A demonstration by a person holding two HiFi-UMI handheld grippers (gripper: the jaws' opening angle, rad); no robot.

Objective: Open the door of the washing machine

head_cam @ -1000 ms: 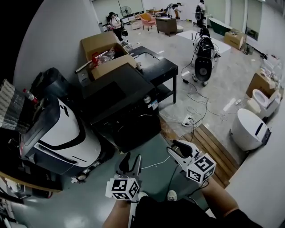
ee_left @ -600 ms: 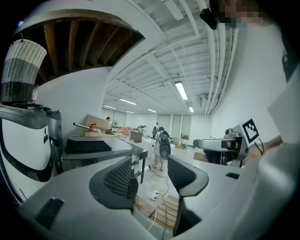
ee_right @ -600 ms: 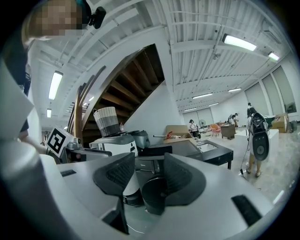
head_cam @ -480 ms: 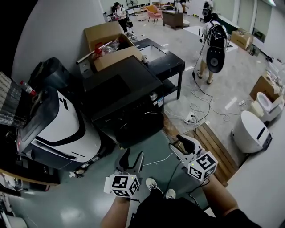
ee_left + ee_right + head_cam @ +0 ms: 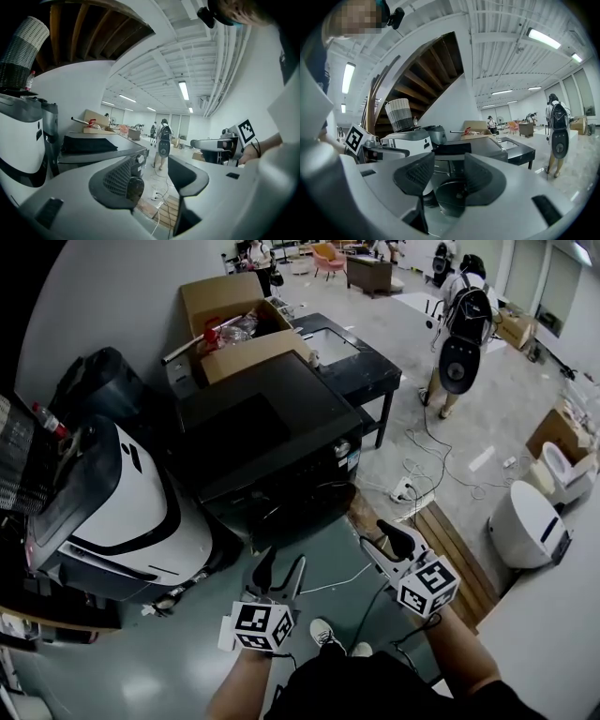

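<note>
The black front-loading washing machine (image 5: pixel 272 446) stands in the middle of the head view, its round dark door (image 5: pixel 298 512) shut and facing me. My left gripper (image 5: pixel 279 570) hovers low in front of the door, jaws open and empty. To its right my right gripper (image 5: pixel 382 538) is also open and empty, near the machine's front right corner. In the right gripper view the door (image 5: pixel 449 197) shows between the spread jaws of the right gripper (image 5: pixel 449 176), a short way off. The left gripper (image 5: pixel 154 176) looks past the machine's right front edge (image 5: pixel 135 187).
A white-and-black appliance (image 5: pixel 122 512) stands against the washer's left side. Behind are a cardboard box (image 5: pixel 234 324) and a black table (image 5: pixel 352 367). A wooden platform (image 5: pixel 450 540), a power strip with cables (image 5: pixel 403 491) and a white round unit (image 5: pixel 525 521) lie right. A person with a backpack (image 5: pixel 464 315) walks beyond.
Both grippers have come closer to the washer's front and their jaws have spread wider. The person with the backpack has walked farther away.
</note>
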